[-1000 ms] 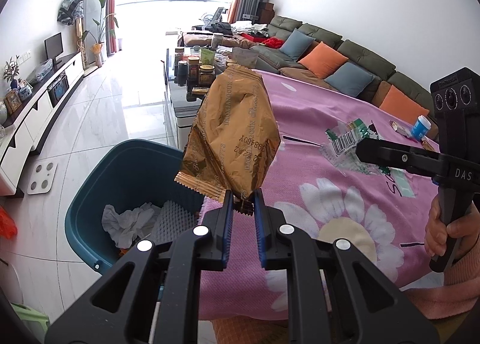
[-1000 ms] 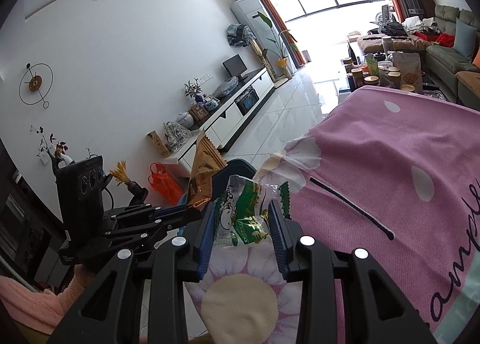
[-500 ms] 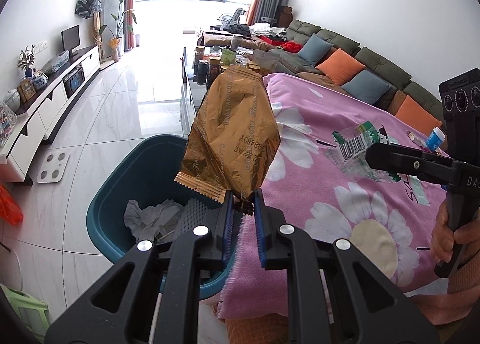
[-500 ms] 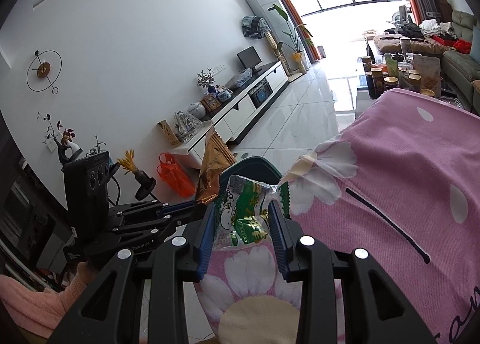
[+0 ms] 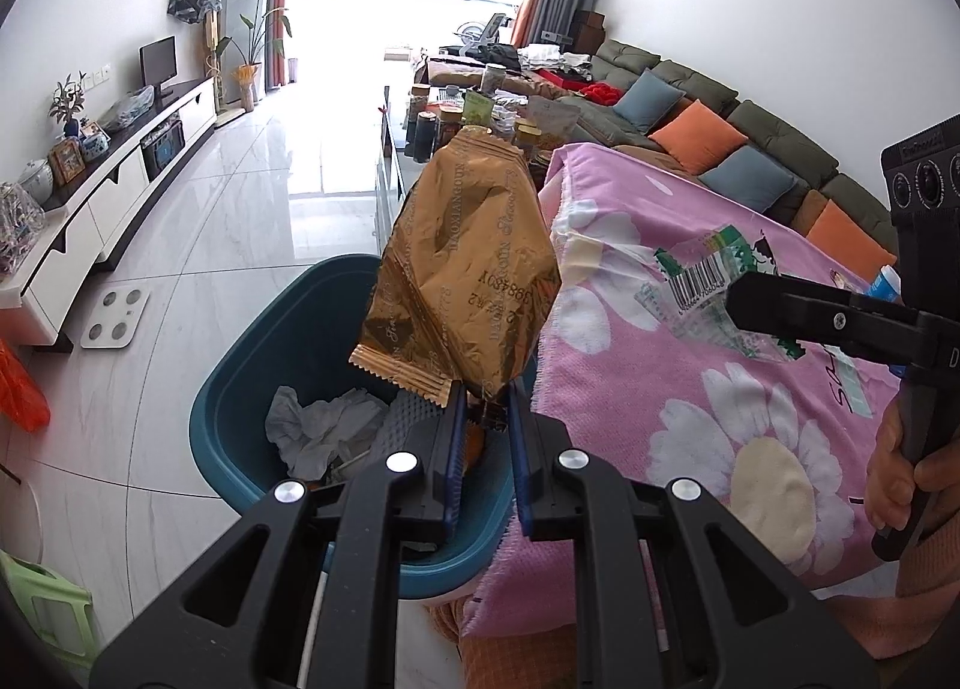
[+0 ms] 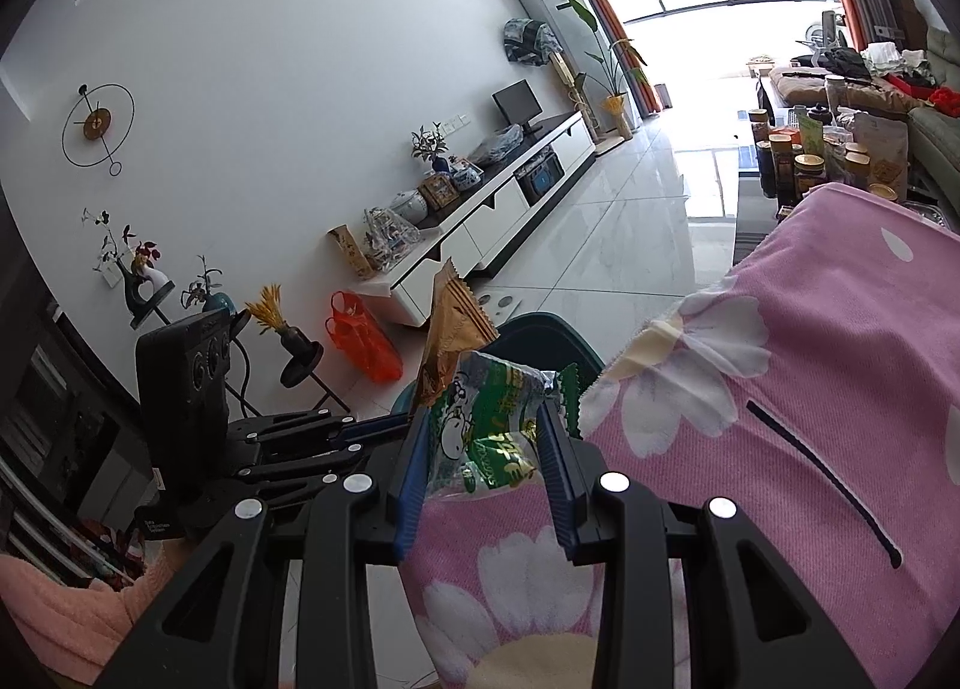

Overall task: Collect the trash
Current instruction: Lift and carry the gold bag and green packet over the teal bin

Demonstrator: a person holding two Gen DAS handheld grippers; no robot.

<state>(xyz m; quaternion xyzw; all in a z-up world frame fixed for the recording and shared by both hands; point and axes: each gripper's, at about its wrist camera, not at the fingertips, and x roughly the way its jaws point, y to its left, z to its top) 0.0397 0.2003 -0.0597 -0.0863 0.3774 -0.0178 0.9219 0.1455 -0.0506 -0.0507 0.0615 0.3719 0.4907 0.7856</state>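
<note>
My left gripper [image 5: 485, 407] is shut on the bottom corner of a crinkled gold snack wrapper [image 5: 462, 269], which stands upright over the teal trash bin [image 5: 252, 365]. The bin sits on the floor beside the pink flowered tablecloth [image 5: 690, 389] and holds crumpled white paper. My right gripper [image 6: 487, 437] is shut on a green and clear snack wrapper [image 6: 489, 428] above the table's near left edge. In the left wrist view that green wrapper [image 5: 696, 281] hangs from the right gripper's fingers [image 5: 780, 308]. From the right wrist view the gold wrapper [image 6: 450, 335] and bin rim [image 6: 540, 329] lie just ahead.
A low table [image 5: 474, 119] crowded with jars stands beyond the cloth. A sofa [image 5: 720, 131] with cushions runs along the right wall, a white TV cabinet [image 5: 108, 185] along the left. An orange bag [image 6: 360, 335] and a bathroom scale [image 5: 114, 317] lie on the tiled floor.
Both grippers have shifted toward the bin with their wrappers still held. The bin has slid toward the middle of the left wrist view and shows more in the right wrist view.
</note>
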